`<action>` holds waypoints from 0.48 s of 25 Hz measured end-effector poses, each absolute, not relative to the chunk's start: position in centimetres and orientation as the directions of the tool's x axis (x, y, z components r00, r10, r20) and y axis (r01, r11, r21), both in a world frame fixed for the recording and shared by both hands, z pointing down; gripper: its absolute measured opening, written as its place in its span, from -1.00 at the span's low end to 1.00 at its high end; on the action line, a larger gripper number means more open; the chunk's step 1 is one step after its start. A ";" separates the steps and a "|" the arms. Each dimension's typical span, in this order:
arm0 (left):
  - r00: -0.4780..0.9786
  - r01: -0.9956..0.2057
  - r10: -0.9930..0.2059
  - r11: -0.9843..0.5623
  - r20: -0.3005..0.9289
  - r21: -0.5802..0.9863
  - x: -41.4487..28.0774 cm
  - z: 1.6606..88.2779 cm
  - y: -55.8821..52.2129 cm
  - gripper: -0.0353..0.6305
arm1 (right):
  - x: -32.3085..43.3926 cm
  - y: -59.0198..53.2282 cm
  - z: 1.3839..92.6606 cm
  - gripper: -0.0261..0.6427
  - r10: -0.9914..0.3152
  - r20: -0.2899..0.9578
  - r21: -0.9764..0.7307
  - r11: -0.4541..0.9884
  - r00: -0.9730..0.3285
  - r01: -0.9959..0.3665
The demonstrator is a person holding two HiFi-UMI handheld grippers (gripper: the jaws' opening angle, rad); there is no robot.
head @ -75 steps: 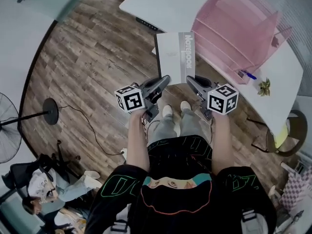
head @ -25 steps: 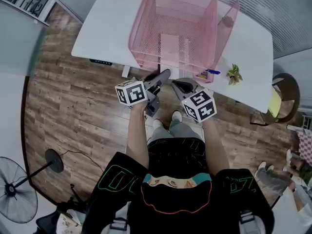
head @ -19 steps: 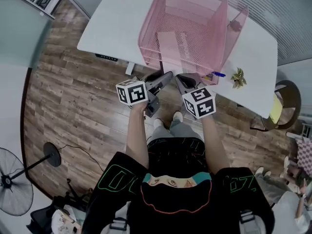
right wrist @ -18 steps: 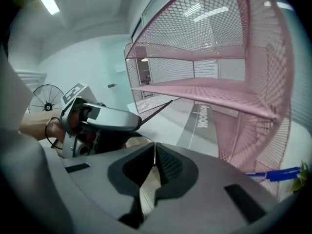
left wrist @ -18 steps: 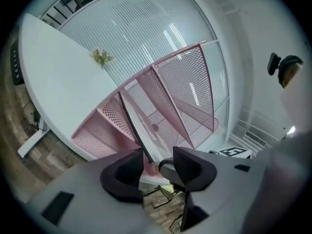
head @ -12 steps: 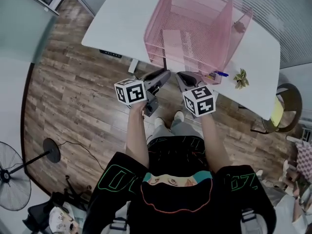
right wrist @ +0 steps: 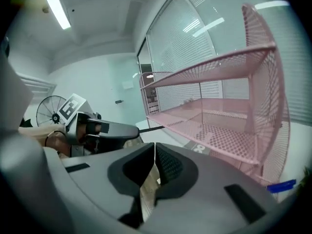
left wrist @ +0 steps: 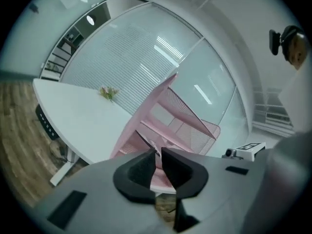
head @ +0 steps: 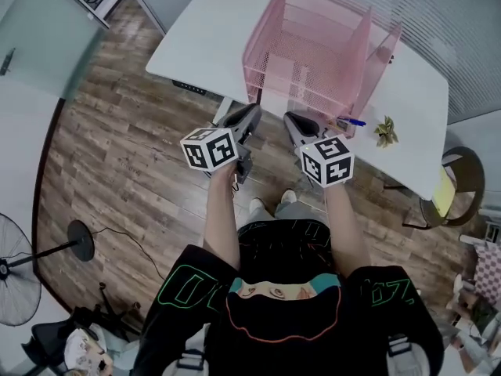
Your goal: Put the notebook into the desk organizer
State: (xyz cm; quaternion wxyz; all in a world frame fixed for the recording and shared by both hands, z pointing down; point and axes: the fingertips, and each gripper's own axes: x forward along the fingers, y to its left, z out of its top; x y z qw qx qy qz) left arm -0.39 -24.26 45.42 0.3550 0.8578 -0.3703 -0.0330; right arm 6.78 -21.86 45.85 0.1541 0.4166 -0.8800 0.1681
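The pink mesh desk organizer (head: 313, 45) stands on the white table (head: 203, 30). The notebook lies inside it. In the right gripper view its grey lettered edge (right wrist: 201, 149) shows under the lowest shelf of the organizer (right wrist: 219, 126). Both grippers hover at the table's near edge, just short of the organizer. My left gripper (head: 250, 112) (left wrist: 158, 152) is closing, with a narrow gap and nothing between its jaws. It faces the organizer (left wrist: 180, 126). My right gripper (head: 291, 120) (right wrist: 155, 145) is shut and holds nothing.
A blue pen (head: 352, 121) and a small dried plant (head: 385, 130) lie right of the organizer. Flowers (left wrist: 108, 92) sit at the table's far side. A chair (head: 462, 186) stands at the right and a fan (head: 16, 280) on the wooden floor at the left.
The notebook, held before the table earlier, now lies in the organizer. Both grippers have drawn back slightly from the organizer, and the left jaws have narrowed.
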 end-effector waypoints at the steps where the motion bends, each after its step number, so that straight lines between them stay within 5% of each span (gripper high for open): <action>1: 0.696 -0.645 -0.685 -0.463 0.216 0.608 -1.2 44.9 -24.4 -0.76 | 6.6 -21.9 45.3 -0.89 -0.684 0.400 -0.161 0.602 -0.609 -0.782; 8: 0.587 -0.738 -0.793 -0.442 0.161 0.509 -4.2 40.4 -24.2 -0.60 | 5.3 -21.5 41.8 -0.90 -0.692 0.330 -0.119 0.644 -0.642 -0.755; 12: 0.491 -0.798 -0.870 -0.430 0.040 0.422 -6.7 36.7 -23.4 -0.92 | 4.9 -21.7 38.5 -0.91 -0.712 0.214 -0.118 0.661 -0.669 -0.741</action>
